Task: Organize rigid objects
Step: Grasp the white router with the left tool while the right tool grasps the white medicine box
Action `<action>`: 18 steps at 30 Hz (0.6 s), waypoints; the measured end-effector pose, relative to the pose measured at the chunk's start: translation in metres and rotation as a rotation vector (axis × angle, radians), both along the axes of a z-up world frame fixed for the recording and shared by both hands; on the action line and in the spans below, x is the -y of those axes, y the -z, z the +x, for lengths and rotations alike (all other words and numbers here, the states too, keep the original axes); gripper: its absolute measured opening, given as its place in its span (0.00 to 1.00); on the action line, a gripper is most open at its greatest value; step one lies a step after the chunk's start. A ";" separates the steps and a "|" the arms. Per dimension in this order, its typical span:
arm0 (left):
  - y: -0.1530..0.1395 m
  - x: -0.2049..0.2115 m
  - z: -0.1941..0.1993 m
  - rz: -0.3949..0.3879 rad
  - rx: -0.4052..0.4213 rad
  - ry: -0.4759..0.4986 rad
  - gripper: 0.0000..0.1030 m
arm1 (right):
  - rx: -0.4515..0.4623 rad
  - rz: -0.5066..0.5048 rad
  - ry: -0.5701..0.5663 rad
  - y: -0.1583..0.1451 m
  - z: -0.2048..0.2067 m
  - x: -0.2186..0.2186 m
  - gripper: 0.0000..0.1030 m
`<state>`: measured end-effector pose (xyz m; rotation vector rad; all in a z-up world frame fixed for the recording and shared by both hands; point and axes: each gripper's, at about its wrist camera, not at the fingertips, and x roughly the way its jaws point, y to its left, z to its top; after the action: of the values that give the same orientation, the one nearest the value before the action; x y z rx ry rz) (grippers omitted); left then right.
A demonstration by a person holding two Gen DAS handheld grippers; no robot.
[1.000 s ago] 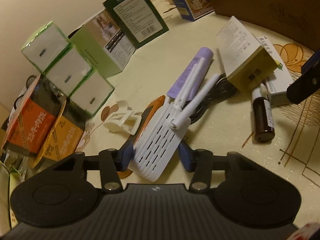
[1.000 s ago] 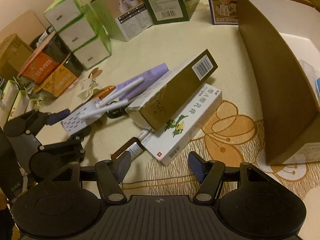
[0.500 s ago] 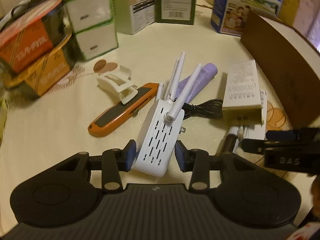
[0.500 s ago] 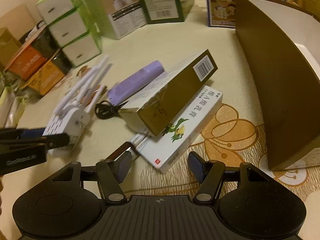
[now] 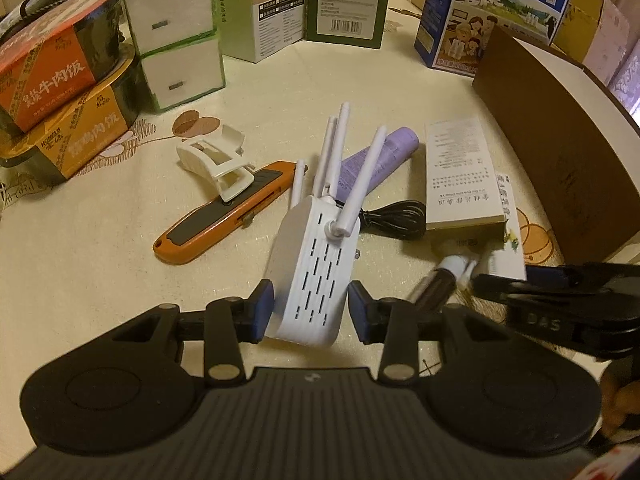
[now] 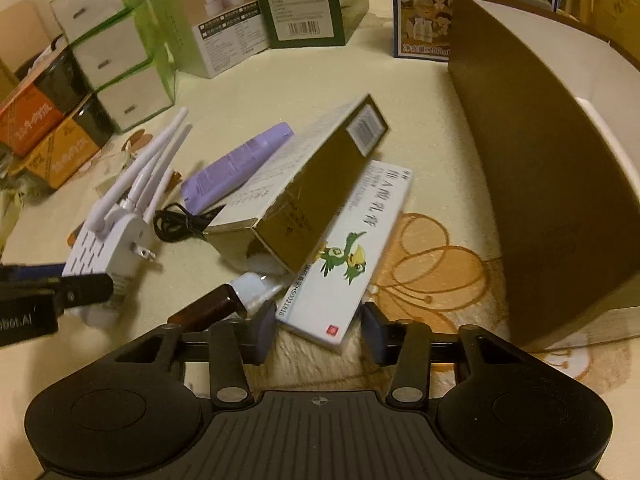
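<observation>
My left gripper (image 5: 310,308) is shut on a white Wi-Fi extender (image 5: 312,268) with several antennas and holds it raised above the tablecloth. It also shows in the right wrist view (image 6: 108,248). My right gripper (image 6: 318,330) is open, its jaws on either side of the near end of a white medicine box (image 6: 348,256) with a green bird print. A gold-sided box (image 6: 304,204) leans on that box. A brown spray bottle (image 6: 218,304) lies by my right gripper's left finger. A purple tube (image 6: 236,164), a black cable (image 6: 180,226) and an orange utility knife (image 5: 224,216) lie nearby.
A tall brown cardboard box (image 6: 540,168) stands at the right. Green and white cartons (image 6: 116,52), product boxes (image 6: 224,28), a milk carton (image 5: 496,12) and orange food tubs (image 5: 52,92) line the back and left. A white clip (image 5: 216,156) rests on the knife.
My left gripper lifted the Wi-Fi extender off the knife and tube and drew it back toward me. My right gripper moved forward around the medicine box's near end.
</observation>
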<state>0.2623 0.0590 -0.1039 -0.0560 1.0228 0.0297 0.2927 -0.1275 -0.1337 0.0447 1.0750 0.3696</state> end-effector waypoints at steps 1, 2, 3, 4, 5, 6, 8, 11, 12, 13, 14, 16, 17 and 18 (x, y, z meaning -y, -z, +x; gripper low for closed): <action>0.000 0.001 -0.001 0.006 0.001 0.004 0.33 | -0.002 -0.001 -0.006 -0.001 -0.002 0.002 0.39; 0.000 0.002 -0.002 0.008 0.000 0.006 0.33 | -0.006 0.001 -0.017 -0.002 -0.004 0.007 0.39; -0.001 0.003 -0.003 0.011 0.000 0.008 0.32 | -0.011 0.003 -0.026 -0.003 -0.007 0.010 0.38; -0.001 0.004 -0.006 0.014 0.000 0.008 0.32 | -0.017 0.004 -0.036 -0.003 -0.009 0.014 0.38; -0.001 0.004 -0.009 0.015 -0.001 0.008 0.32 | -0.024 0.006 -0.050 -0.004 -0.013 0.019 0.38; -0.002 0.004 -0.012 0.013 -0.003 0.007 0.32 | -0.029 0.009 -0.065 -0.005 -0.018 0.023 0.38; -0.004 0.005 -0.021 0.013 -0.005 0.006 0.32 | -0.036 0.011 -0.091 -0.006 -0.028 0.030 0.38; -0.006 0.005 -0.037 0.003 -0.012 0.004 0.31 | -0.056 0.015 -0.122 -0.007 -0.043 0.040 0.38; -0.007 0.005 -0.043 -0.006 -0.017 0.001 0.31 | -0.066 0.019 -0.134 -0.008 -0.049 0.043 0.38; -0.007 0.005 -0.050 -0.014 -0.023 -0.002 0.31 | -0.072 0.023 -0.145 -0.008 -0.053 0.045 0.38; -0.007 0.005 -0.056 -0.019 -0.027 -0.006 0.31 | -0.076 0.028 -0.150 -0.009 -0.058 0.048 0.38; -0.006 0.005 -0.067 -0.030 -0.038 -0.014 0.31 | -0.083 0.033 -0.154 -0.009 -0.062 0.052 0.38; -0.006 0.005 -0.070 -0.032 -0.043 -0.018 0.31 | -0.089 0.034 -0.155 -0.009 -0.064 0.053 0.39; -0.006 0.004 -0.072 -0.033 -0.044 -0.019 0.32 | -0.092 0.040 -0.148 -0.009 -0.064 0.054 0.39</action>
<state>0.1902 0.0547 -0.0982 -0.0958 1.0669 0.0312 0.2282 -0.1816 -0.1251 0.0181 1.1648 0.5271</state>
